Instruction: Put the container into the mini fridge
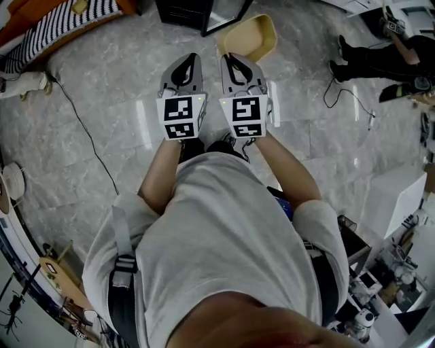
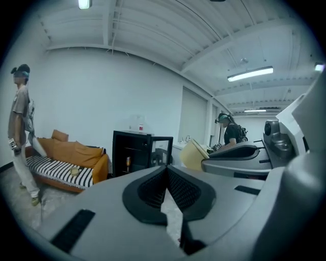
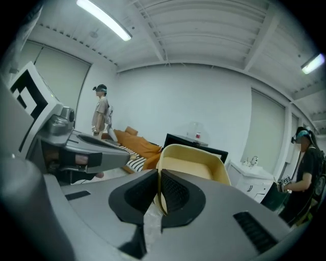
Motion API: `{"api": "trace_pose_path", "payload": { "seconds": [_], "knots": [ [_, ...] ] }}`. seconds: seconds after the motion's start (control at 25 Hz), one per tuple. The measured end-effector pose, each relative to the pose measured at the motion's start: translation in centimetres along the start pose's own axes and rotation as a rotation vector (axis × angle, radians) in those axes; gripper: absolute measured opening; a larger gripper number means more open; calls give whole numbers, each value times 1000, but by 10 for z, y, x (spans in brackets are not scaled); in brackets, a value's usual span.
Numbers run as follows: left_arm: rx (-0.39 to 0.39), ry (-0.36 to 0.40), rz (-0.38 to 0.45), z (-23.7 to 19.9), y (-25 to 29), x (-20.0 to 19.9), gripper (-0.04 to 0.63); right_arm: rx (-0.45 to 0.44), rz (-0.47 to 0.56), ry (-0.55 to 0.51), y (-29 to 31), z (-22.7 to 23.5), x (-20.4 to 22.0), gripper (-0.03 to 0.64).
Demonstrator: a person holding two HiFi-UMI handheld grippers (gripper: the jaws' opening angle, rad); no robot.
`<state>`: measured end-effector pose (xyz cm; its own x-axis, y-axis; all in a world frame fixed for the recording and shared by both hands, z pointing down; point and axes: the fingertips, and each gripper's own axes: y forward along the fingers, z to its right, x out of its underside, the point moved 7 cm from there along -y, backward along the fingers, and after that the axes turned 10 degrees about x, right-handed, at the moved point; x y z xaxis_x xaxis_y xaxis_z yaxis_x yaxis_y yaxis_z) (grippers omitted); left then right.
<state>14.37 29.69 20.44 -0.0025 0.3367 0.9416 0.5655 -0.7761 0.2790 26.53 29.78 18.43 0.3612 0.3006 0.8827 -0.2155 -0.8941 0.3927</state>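
Observation:
A pale yellow container (image 1: pixel 253 37) hangs in the air ahead of me, its rim pinched by my right gripper (image 1: pixel 236 62). The right gripper view shows the black pads (image 3: pixel 175 192) closed on the container's (image 3: pixel 196 165) near wall, its open side turned toward the camera. My left gripper (image 1: pixel 185 68) is shut with nothing between its pads (image 2: pixel 166 189); in its own view the container (image 2: pixel 193 154) shows at the right. The black mini fridge (image 2: pixel 133 155) stands ahead with its glass door (image 2: pixel 161 151) swung open. In the head view only the fridge's base (image 1: pixel 194 13) shows, at the top edge.
An orange sofa with a striped cover (image 2: pixel 66 165) stands left of the fridge, and a person (image 2: pixel 21 127) stands by it. Another person (image 3: pixel 304 173) is at the right near a white cabinet (image 3: pixel 249 181). A cable (image 1: pixel 81 122) crosses the marble floor.

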Motion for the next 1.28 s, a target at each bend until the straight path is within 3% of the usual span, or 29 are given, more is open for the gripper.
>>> {"api": "trace_pose_path", "payload": {
  "seconds": [0.28,0.68,1.12,1.28],
  "knots": [
    [4,2,-45,-48,-15,10,12,-54,-34,-129,28,-46,-8,51],
    [-9,-17,-18,-92,-9,1,12,-110,-40,-138,69,-65,-27,51],
    [-79,0,-57,-155,74,-9,12,-200,-17,-153,174,-42,-35,51],
    [-103,-11,-113,-179,117,-7,12,-253,-24,-155,222,-26,-31,51]
  ]
}}
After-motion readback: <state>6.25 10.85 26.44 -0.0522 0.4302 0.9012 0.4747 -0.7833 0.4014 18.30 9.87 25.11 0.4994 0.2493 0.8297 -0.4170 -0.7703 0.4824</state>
